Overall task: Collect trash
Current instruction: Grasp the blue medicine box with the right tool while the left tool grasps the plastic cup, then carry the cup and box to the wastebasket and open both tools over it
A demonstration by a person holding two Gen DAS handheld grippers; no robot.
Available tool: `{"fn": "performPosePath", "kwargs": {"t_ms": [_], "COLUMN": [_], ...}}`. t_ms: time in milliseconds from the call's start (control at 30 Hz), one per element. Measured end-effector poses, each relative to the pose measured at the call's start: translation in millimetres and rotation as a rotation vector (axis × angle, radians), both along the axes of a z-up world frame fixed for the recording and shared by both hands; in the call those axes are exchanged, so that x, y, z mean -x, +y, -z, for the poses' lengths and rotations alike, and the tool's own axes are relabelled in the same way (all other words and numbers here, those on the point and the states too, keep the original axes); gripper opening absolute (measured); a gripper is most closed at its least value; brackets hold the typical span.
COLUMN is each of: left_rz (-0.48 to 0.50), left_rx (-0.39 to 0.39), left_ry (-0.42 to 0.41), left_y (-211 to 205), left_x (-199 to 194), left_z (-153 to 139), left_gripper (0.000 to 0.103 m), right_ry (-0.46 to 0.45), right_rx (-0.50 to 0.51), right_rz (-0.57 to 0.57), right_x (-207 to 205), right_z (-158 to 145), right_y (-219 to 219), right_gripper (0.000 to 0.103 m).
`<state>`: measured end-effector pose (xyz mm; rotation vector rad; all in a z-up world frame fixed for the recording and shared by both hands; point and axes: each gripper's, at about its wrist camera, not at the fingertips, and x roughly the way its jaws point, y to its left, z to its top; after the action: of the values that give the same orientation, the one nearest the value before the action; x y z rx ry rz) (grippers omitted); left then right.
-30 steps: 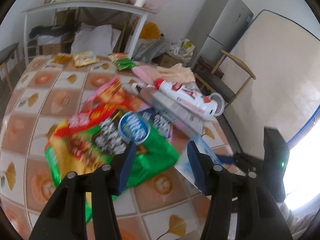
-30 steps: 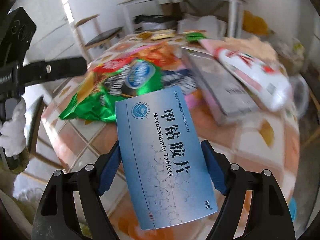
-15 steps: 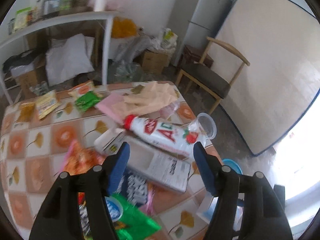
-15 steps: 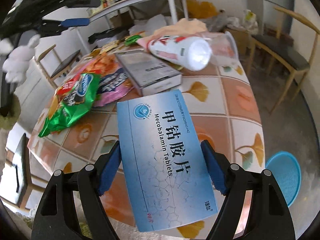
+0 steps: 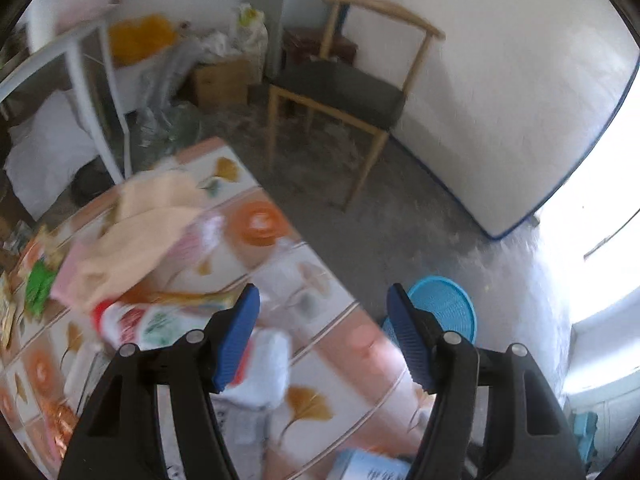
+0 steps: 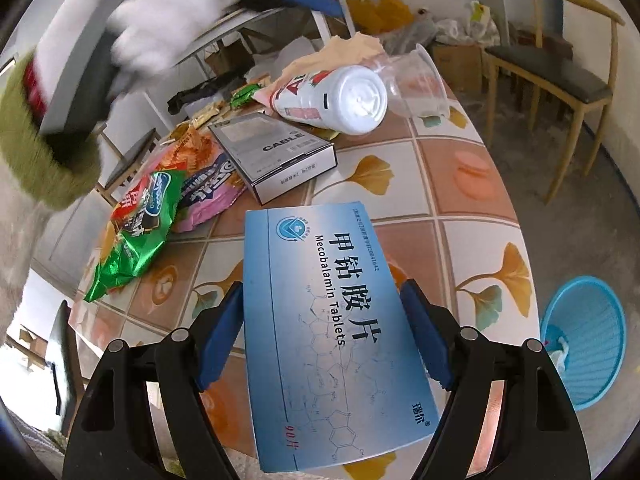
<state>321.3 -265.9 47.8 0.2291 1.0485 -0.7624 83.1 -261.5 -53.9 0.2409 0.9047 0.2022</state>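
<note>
Trash on the table (image 6: 404, 168) goes piece by piece: the right hand-held gripper (image 6: 322, 338) clamps a blue tablet box (image 6: 332, 332) near the blue basket (image 6: 584, 340), likely its drop next, while the left hand-held gripper (image 5: 322, 340) hangs spread and empty.
</note>
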Motion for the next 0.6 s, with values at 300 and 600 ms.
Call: {"fn": "performPosePath", "kwargs": {"t_ms": [300,600], "left_rz": [-0.064,-0.151], "left_rx": [-0.329,-0.345], "left_ry": [-0.031,0.039], "left_y": [-70,-49], "left_x": [-34,-57], "left_z": [49,61], "left_gripper": [0.048,0.013], "right_ry": [-0.010,-0.020], "right_rx": [-0.041,-0.069], "right_rz": [0.005,0.004], "right_x": [4,4], "right_z": [0,1], "right_y": [-6,-9], "right_gripper": [0.073,0.073]}}
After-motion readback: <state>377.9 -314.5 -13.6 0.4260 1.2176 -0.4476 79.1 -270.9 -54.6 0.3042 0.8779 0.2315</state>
